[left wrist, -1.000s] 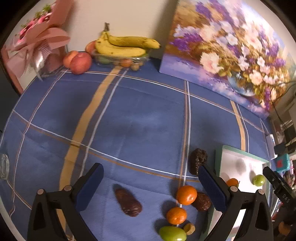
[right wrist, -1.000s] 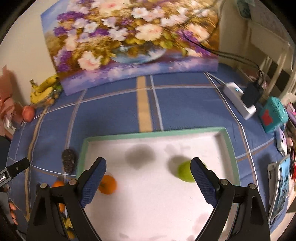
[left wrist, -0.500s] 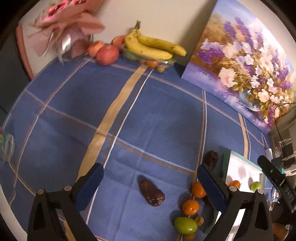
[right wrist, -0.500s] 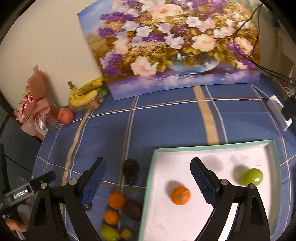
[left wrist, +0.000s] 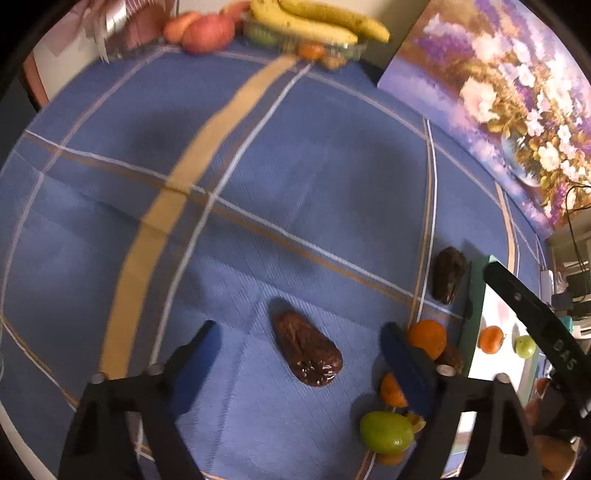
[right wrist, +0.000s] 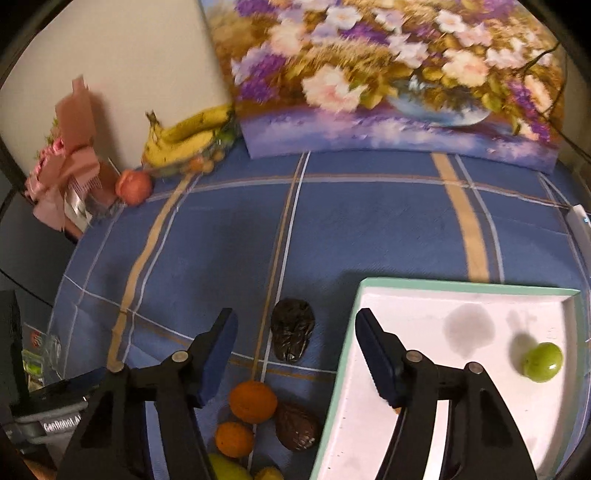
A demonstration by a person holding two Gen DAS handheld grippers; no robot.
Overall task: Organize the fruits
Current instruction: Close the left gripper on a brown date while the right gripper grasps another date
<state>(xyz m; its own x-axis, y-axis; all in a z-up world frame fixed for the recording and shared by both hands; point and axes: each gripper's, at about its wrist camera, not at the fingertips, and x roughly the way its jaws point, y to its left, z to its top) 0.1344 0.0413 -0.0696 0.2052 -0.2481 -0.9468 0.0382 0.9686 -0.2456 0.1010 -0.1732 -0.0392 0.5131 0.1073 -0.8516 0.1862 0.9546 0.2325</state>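
Observation:
My left gripper (left wrist: 301, 350) is open, its fingers either side of a dark brown date (left wrist: 306, 349) on the blue cloth. To its right lie a second date (left wrist: 447, 274), two oranges (left wrist: 426, 334), and a green fruit (left wrist: 386, 432). My right gripper (right wrist: 295, 339) is open and empty, above the second date (right wrist: 293, 334) and beside the white tray (right wrist: 443, 295). The tray holds a green fruit (right wrist: 543, 361) and, in the left view, an orange (left wrist: 490, 339). Oranges (right wrist: 253, 401) and a third date (right wrist: 297, 426) lie left of the tray.
Bananas (left wrist: 317, 22) in a clear box, apples (left wrist: 207, 31) and a pink bouquet (right wrist: 66, 162) stand at the back by the wall. A flower painting (right wrist: 399, 74) leans on the wall. A white charger (right wrist: 580, 225) lies at the right edge.
My left gripper has come down and forward around the brown date. My right gripper has moved left off the tray, to above the date beside it.

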